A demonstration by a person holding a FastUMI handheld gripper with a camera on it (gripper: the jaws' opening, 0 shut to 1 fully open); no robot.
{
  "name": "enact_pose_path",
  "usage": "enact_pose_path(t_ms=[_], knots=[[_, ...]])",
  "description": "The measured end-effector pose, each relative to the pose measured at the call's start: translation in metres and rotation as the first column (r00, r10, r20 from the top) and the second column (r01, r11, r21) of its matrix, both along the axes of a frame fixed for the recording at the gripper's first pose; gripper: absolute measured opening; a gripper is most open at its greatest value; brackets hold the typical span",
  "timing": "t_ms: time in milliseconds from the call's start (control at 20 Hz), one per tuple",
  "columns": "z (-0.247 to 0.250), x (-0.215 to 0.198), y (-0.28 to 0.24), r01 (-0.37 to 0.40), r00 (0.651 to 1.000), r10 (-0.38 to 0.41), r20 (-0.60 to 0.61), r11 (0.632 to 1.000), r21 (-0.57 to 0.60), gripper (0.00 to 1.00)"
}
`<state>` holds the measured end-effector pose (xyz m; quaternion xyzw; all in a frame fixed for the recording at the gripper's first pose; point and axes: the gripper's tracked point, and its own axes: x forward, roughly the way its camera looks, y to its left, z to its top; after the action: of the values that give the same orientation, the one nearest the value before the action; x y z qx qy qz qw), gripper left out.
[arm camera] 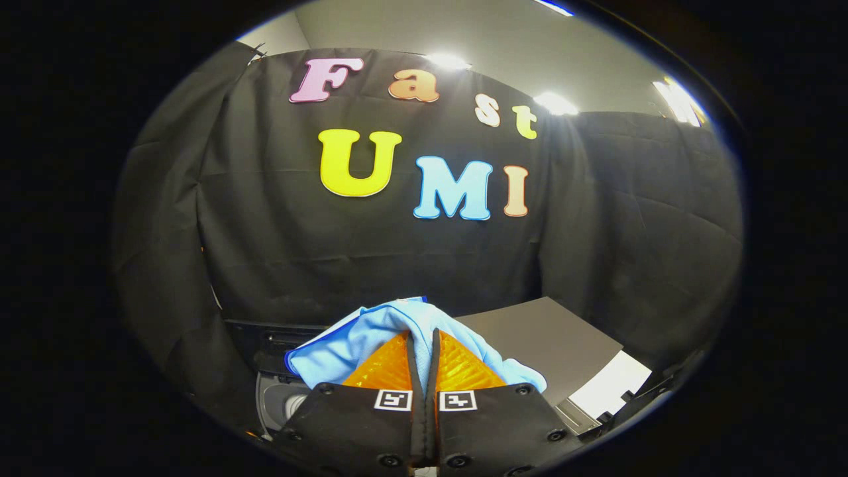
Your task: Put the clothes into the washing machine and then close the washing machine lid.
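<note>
Clothes: light-blue garment (pixel 371 338) pinched in the gripper (pixel 423 344), fingers nearly closed on a fold, cloth draping off both sides. Held high so it clears the washing machine (pixel 281 397), seen at 7 o'clock below the fingers. Grey lid (pixel 543 338) at 3 o'clock looks open.

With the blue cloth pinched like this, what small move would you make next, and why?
Probably carry it forward and down toward the washing machine. The gripper is shut on the blue cloth, which drapes over both fingers, held above the machine's opening, with the lid apparently raised beyond.
</note>
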<state>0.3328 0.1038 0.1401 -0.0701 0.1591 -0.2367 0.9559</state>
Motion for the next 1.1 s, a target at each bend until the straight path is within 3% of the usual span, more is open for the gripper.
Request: enact_pose_path(t_ms=[650, 1100], knots=[[-0.033, 0.031, 0.094, -0.106, 0.994, 0.105, -0.028, 0.993, -0.047, 0.01], [-0.107, 0.055, 0.111, -0.116, 0.99, 0.117, -0.079, 0.993, 0.012, 0.01]])
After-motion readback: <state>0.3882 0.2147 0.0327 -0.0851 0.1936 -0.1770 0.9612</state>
